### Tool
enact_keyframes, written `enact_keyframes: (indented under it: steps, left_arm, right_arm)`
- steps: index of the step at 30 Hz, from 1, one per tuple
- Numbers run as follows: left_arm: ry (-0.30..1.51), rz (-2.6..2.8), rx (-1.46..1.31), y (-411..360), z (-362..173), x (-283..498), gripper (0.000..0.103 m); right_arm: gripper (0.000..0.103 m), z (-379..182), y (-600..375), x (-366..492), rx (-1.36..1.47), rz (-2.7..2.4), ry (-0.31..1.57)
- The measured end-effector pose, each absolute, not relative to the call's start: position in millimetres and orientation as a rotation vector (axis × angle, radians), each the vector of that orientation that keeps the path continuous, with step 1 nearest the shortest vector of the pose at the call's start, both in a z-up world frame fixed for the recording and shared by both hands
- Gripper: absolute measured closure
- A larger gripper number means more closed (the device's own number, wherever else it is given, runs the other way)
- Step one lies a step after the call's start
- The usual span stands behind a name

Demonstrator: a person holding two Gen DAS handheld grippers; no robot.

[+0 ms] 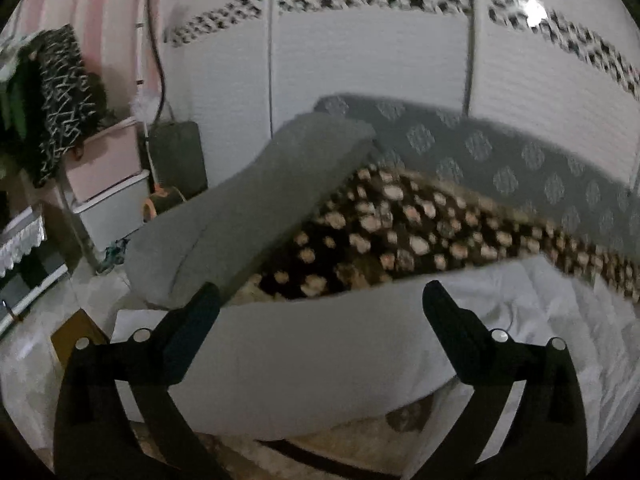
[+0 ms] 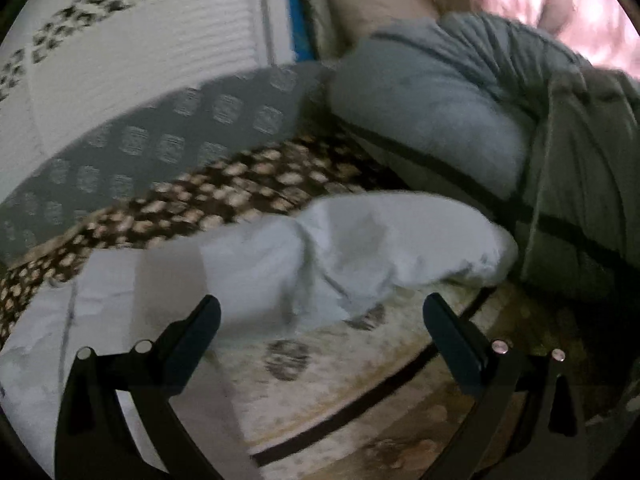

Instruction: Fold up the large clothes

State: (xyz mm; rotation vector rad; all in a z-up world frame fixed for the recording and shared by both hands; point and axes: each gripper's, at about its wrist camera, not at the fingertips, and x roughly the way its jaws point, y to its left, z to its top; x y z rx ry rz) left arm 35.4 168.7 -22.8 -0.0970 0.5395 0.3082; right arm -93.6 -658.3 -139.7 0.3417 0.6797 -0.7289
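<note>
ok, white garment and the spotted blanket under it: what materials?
White garment: looks like thin woven cotton, matte, with soft creases and a limp fold; blur leaves the weave unclear. Spotted blanket: probably plush fleece, with a fuzzy, non-shiny brown surface and pale spots.

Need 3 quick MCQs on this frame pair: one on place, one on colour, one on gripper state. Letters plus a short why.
1. Where does the white garment lie?
A. on the patterned bed cover
B. on a chair
C. in a drawer

2. What colour are the spots on the dark blanket?
A. blue
B. pale peach
C. green

3. How do the left gripper and right gripper stand?
A. both shut on cloth
B. left shut, right open
C. both open

Key: 1 A, the right wrist view shows the bed cover under the garment's edge; 2 B, pale peach blotches on dark brown; 3 C, each view shows fingers wide apart with nothing between them.
</note>
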Motion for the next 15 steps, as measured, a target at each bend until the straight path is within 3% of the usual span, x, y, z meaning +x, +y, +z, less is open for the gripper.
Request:
enact_keyframes:
  steps: [7, 11, 15]
  left_arm:
    - [0.444, 0.263, -0.028, 145, -11, 55, 0.003]
    - [0.479, 0.226, -0.001, 134, -25, 75, 0.003]
    - [0.51, 0.218, 0.031, 133, -36, 91, 0.003]
  right_arm:
    - [0.002, -176, -711, -108, 0.413, -0.853, 0.715]
    - [0.002, -198, -751, -119, 0.611, -0.856, 0.644]
    - [0.002, -200, -776, -122, 0.612, -0.874, 0.567]
